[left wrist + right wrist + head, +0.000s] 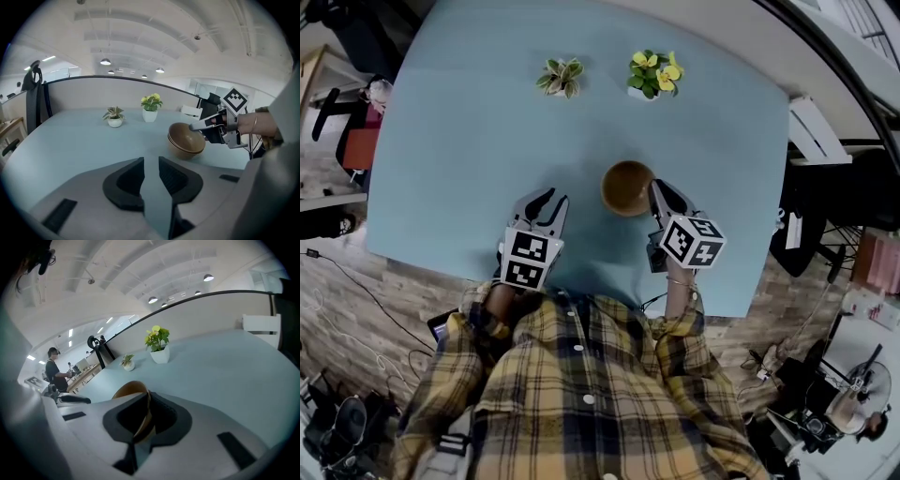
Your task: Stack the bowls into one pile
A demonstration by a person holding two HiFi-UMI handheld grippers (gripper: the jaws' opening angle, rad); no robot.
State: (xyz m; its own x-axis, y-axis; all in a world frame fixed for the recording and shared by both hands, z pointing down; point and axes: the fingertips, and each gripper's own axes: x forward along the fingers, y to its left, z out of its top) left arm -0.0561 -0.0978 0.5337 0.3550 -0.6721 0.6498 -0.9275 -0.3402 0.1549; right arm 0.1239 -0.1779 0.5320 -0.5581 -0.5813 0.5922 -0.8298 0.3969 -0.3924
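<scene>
- Brown upper bowl (627, 187) sits nested in a matching lower bowl (179, 151). The left gripper view shows two rims, one just under the other.
- The pile stands on the pale blue table (459, 141), right of the middle and closer to the near edge than to the far edge.
- I cannot tell whether the upper bowl is fully seated in the lower one.
- Right gripper (659, 199) is clenched on the rim of the upper bowl at the side nearest the table's right edge. The right gripper view shows the thin brown wall (132, 391) running up between the two black pads (161, 416), with one pad inside the bowl and one outside.
- From the left gripper view the right gripper (196, 126) reaches in from the right, and its tip lies over the bowl's rim.
- Left gripper (546, 204) is released. Its jaws stand apart with only bare table showing in the gap (151, 164), and nothing is held.
- The left gripper hovers near the table's near edge, left of the pile and apart from it.
- A small pot of striped green-and-white leaves (560, 77) stands near the far edge, about midway along it.
- A white pot with yellow flowers (654, 72) stands just to the right of the striped plant, also near the far edge. Both pots are well apart from the bowls.
- The person's yellow plaid shirt (581, 394) fills the bottom of the head view.
- A second person (54, 369) stands in the background beyond the table, seen in the right gripper view.
</scene>
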